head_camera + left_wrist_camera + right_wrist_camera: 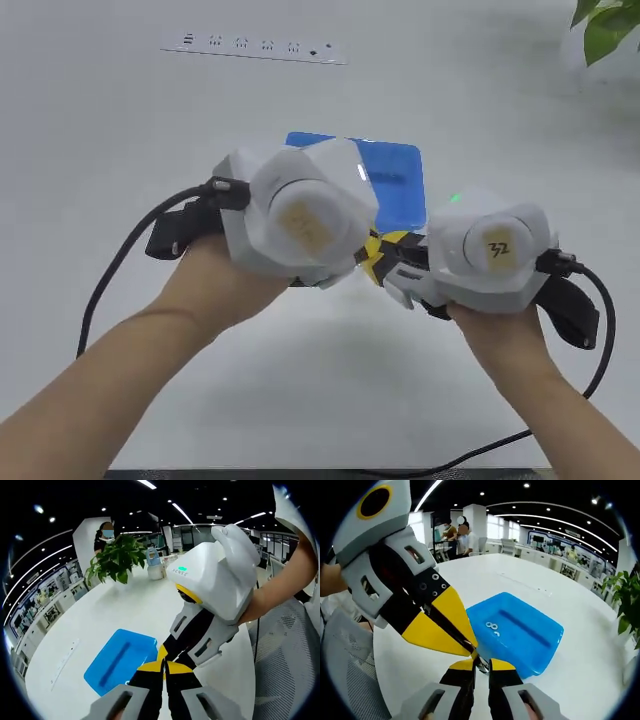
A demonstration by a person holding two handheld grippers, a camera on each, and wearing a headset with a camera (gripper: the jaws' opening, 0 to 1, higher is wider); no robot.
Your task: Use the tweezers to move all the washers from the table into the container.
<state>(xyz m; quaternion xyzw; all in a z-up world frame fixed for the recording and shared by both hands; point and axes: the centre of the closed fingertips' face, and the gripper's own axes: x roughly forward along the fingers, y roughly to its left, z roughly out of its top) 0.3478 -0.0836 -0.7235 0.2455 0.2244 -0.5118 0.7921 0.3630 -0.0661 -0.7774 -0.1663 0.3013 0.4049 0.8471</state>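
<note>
Likely a tweezers regrip: left gripper (471, 651) jaws clench the tweezers (481, 666), whose tip sits between the right gripper (482, 674) jaws; their hold is unclear. Washers (492, 626) lie in the container (535, 640). Next needs a settled grip.

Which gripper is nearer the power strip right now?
Left. The left gripper sits nearly straight in front of the power strip; the right gripper is farther off to its right.
</note>
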